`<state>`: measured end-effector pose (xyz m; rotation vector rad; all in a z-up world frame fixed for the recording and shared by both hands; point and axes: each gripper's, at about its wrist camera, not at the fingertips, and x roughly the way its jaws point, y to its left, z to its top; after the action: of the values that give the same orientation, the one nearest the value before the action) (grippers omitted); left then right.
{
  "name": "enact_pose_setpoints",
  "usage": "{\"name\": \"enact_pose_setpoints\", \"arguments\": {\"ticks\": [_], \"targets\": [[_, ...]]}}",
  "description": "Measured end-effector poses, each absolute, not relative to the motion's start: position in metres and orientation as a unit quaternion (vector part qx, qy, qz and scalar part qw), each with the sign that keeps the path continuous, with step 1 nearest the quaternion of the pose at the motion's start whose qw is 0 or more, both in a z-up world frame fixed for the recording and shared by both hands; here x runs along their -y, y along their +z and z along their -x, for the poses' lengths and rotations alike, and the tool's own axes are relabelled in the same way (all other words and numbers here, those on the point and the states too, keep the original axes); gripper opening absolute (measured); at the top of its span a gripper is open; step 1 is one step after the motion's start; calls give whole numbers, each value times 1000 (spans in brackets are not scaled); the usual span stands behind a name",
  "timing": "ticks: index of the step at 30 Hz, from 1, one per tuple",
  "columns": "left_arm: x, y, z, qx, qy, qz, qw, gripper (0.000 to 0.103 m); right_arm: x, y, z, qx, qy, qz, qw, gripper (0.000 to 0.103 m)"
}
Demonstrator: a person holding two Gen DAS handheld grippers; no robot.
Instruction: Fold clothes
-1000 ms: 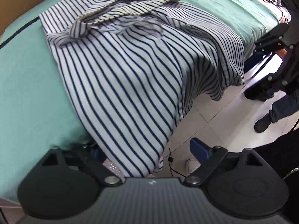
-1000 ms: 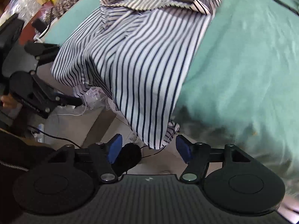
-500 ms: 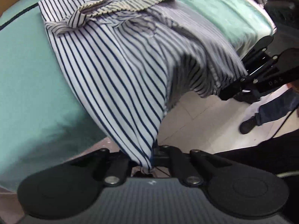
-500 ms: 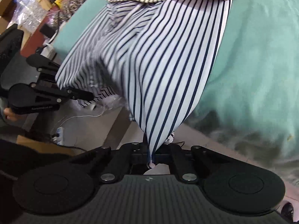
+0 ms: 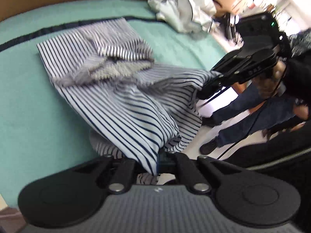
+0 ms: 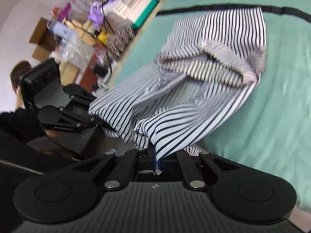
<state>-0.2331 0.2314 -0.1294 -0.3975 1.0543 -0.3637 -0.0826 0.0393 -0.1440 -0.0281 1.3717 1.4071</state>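
While clamped in left gripper [image 5: 157, 162] and right gripper [image 6: 157, 162], striped shirt [image 5: 124, 104] hem lifted above bed [image 5: 35, 101].

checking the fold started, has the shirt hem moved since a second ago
Yes. The shirt hem hung over the edge of the bed toward the floor; now both tongs, left and right, hold it lifted above the bed edge.

A teal bed cover [image 5: 29, 101] with a dark stripe [image 6: 287, 10] is seen. A pale tiled floor [image 5: 206, 134] lies beside it, cluttered shelves [image 6: 93, 29] beyond.
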Motion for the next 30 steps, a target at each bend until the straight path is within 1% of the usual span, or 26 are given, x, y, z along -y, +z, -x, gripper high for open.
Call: {"name": "enact_pose_setpoints", "arguments": {"ticks": [5,8,11,13,14,15,16,17,18,19,21,22,24,25,26,27,28,29,30], "targets": [[-293,-131,183,-459,-159,287,826,0,-57,-140,36,-584,570,-52,576,3],[-325,-148,151,-448,-134,315,826,0,-70,-151,7,-590,537,-92,596,4],[-352,-170,122,-454,-101,330,822,0,-79,-165,-18,-590,497,-123,624,8],[-366,-188,103,-461,-89,342,814,0,-85,-176,-33,-593,469,-142,639,13],[-370,-195,94,-464,-82,341,813,0,-87,-181,-39,-591,455,-148,650,18],[-373,-201,86,-468,-74,339,813,0,-88,-185,-44,-588,443,-153,659,25],[-377,-207,79,-474,-72,338,810,0,-88,-187,-47,-587,434,-158,665,30],[-380,-212,73,-481,-70,338,806,0,-88,-189,-51,-585,425,-162,671,38],[-384,-217,67,-487,-69,337,803,0,-88,-191,-54,-583,418,-168,676,41],[-387,-220,64,-493,-72,342,797,0,-87,-189,-56,-581,417,-171,678,41],[-386,-215,68,-499,-86,337,794,0,-87,-177,-52,-573,428,-151,683,41],[-382,-209,74,-498,-90,318,801,0,-89,-168,-45,-565,437,-114,691,41],[-365,-195,88,-507,-84,250,820,0,-95,-149,-26,-544,457,-17,704,41],[-357,-188,95,-511,-81,214,828,0,-95,-144,-16,-542,470,30,696,41],[-350,-185,104,-518,-81,186,831,4,-94,-143,-6,-549,483,64,679,41],[-344,-182,114,-525,-83,159,832,12,-94,-142,5,-554,494,95,663,41],[-337,-181,122,-531,-84,142,831,42,-95,-144,15,-557,501,118,651,41],[-332,-180,131,-534,-86,132,831,66,-96,-146,24,-558,506,135,644,41],[-327,-183,136,-542,-92,128,825,69,-98,-149,32,-558,509,149,638,40]]}}
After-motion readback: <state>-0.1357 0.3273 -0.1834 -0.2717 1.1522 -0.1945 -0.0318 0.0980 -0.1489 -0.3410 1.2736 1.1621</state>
